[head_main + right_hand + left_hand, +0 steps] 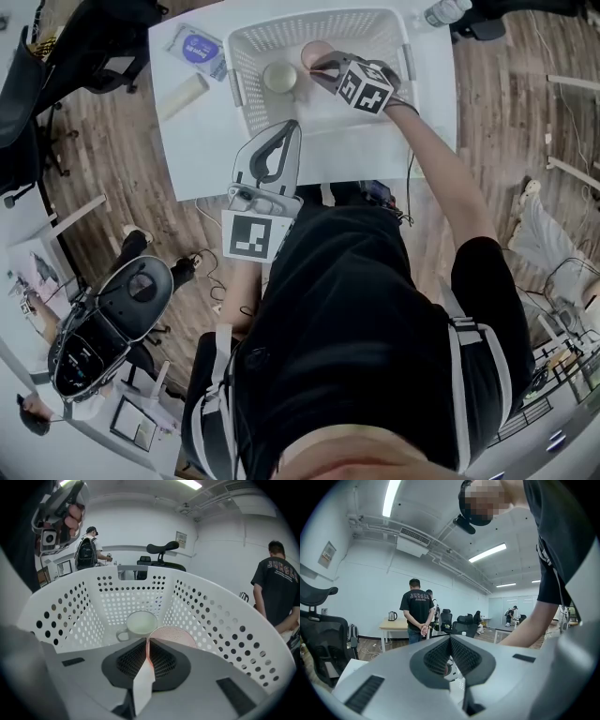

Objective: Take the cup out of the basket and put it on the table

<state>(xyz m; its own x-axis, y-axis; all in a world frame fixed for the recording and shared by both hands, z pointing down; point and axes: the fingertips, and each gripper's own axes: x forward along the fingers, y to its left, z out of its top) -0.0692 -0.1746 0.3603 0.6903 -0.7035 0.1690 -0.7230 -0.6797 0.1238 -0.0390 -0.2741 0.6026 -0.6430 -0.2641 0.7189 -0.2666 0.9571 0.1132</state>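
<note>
**A:** Status?

**B:** White worktop [187,141] in front of me, with the white perforated basket [246,47] on its far half. The strip nearest me is bare, so there's room to set down close by.

**A:** What's in the basket?

**B:** Two cups on its floor, just beside each other. A pale mug [280,78] with a handle, and a pink cup [314,54] to its right. Both are mouth up.

**A:** Which one are you on?

**B:** The pink cup. My right tongs [147,641] reach down over the basket wall and are clamped on its rim. The cup wall shows as a pink line pinched between the jaws. I'd say rim grip because the basket walls are high and leave no side approach.

**A:** Lifted?

**B:** Can't tell. The cup sits low inside the basket. I'd call it grasp made, lift not done.

**A:** Left side?

**B:** My left tongs [450,639] are closed on nothing. They're held over the near part of the worktop, angled up at the room. That leaves the right arm's path free.

**A:** Risks?

**B:** It's a thin pinch on one side of the rim, so the cup may tilt going up. It needs to rise straight and clear the wall before coming toward me. The mug is close enough to get nudged.
</note>
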